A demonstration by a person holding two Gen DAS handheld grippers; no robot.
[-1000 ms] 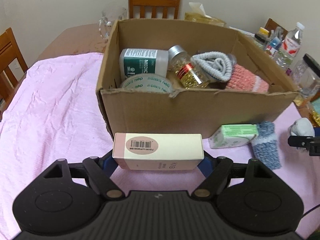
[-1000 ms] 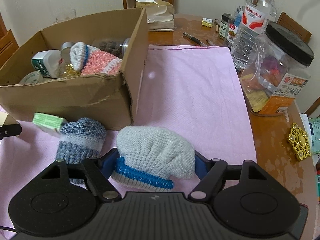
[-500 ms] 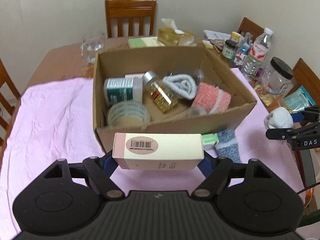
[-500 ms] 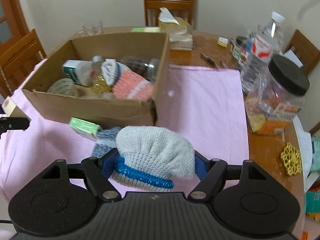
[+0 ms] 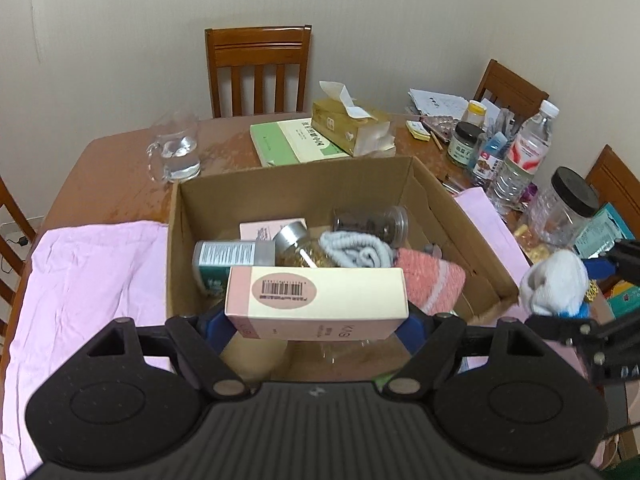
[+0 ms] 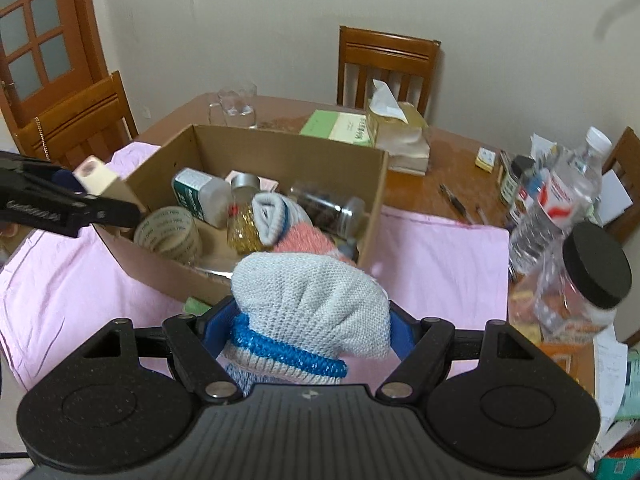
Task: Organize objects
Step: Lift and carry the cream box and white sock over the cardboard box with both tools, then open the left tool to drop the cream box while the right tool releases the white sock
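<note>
Left gripper (image 5: 316, 322) clamped a pink carton (image 5: 316, 300) crosswise between its fingers, barcode sticker up, held above the near left part of the open cardboard box (image 5: 440, 196). Right gripper (image 6: 306, 334) gripped a rolled grey sock with a blue band (image 6: 310, 312), held near the box's near right corner, above the pink cloth (image 6: 440, 264).

Inside the box: green-and-white bottle (image 5: 228, 258) lying on its side, gold-filled jar with silver lid (image 5: 298, 246), grey sock roll (image 5: 356, 248), coral sock (image 5: 430, 284), dark jar (image 5: 372, 222), small pink packet (image 5: 266, 228) at the far side. Tape roll (image 6: 168, 232) sat at the box's near left, seen in the right wrist view.

Wooden table (image 5: 108, 176), brown and glossy, its near part covered by the wrinkled cloth. Far behind the box: glass jug (image 5: 174, 152), green book (image 5: 296, 140), tissue box (image 5: 352, 126). Right edge cluttered: water bottle (image 5: 520, 160), clear jar with black lid (image 5: 568, 208), small jars, papers. Wooden chairs (image 5: 258, 70) around the table, plain cream walls, wooden door with glass panes (image 6: 36, 36) at far left.
</note>
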